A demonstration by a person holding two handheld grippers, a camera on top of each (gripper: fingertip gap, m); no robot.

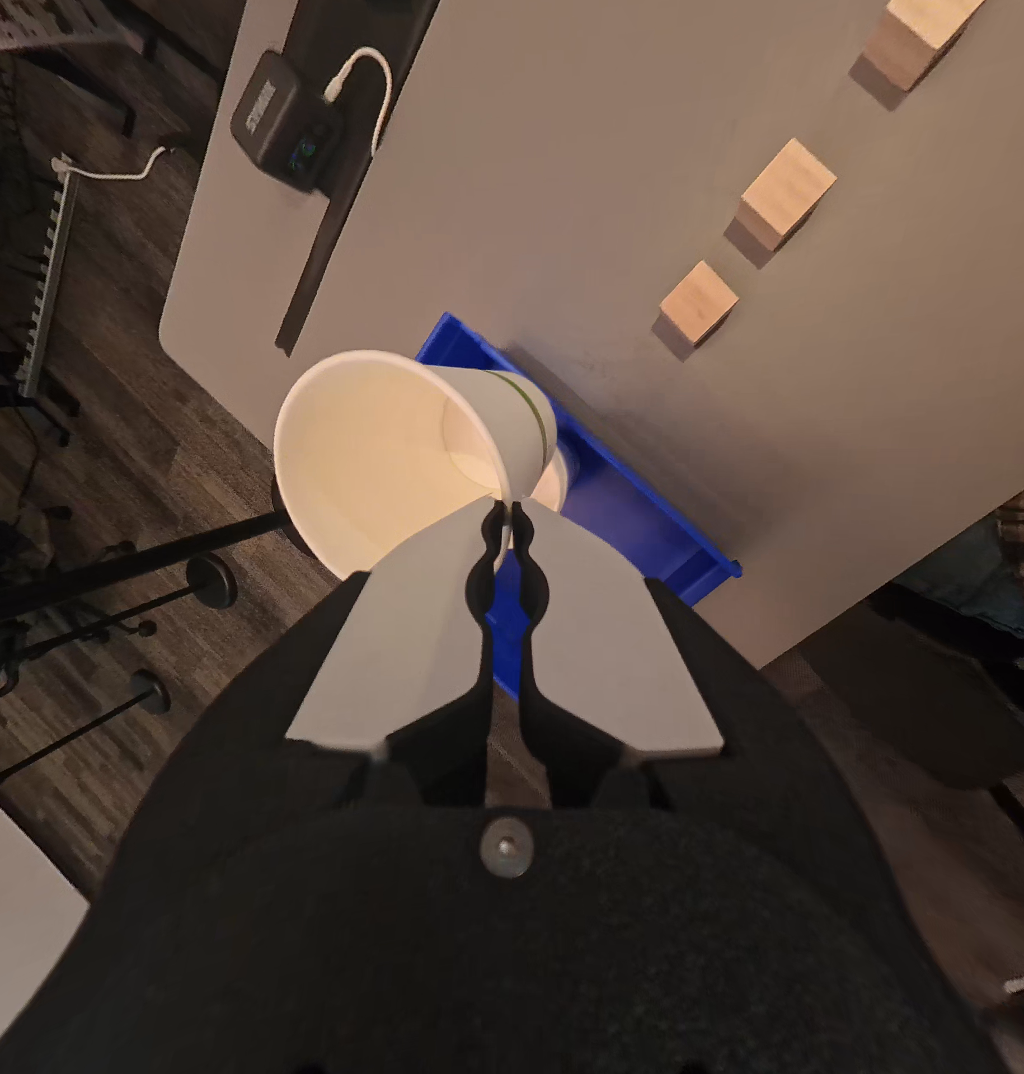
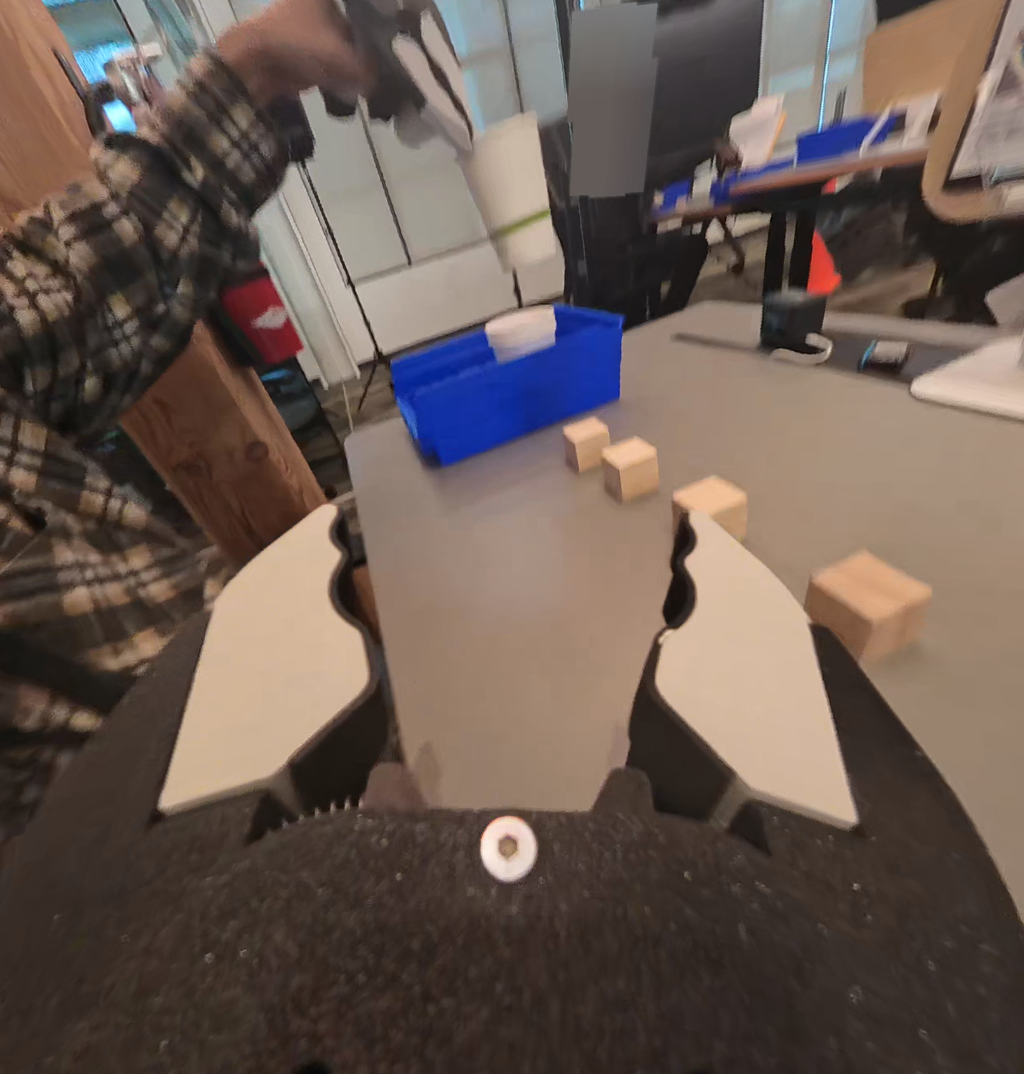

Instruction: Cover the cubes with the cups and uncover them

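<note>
My left gripper (image 1: 509, 508) is shut on the rim of a white paper cup (image 1: 393, 453) with a green stripe and holds it in the air above the blue bin (image 1: 626, 494). From the right wrist view the same cup (image 2: 512, 192) hangs mouth-up under the left gripper high over the bin (image 2: 509, 395). Another white cup (image 2: 520, 334) sits in the bin. Several wooden cubes lie in a row on the grey table: (image 1: 698, 305), (image 1: 786, 194), (image 1: 916, 40); (image 2: 585, 444), (image 2: 630, 468), (image 2: 713, 503), (image 2: 867, 601). My right gripper (image 2: 507, 558) is open and empty above the table's near corner.
A black charger (image 1: 286, 125) with a white cable sits at the table's far edge. A person's plaid sleeve (image 2: 91, 348) fills the left of the right wrist view. A white base (image 2: 986, 383) stands at the table's far right. Black stand legs (image 1: 120, 581) are on the floor.
</note>
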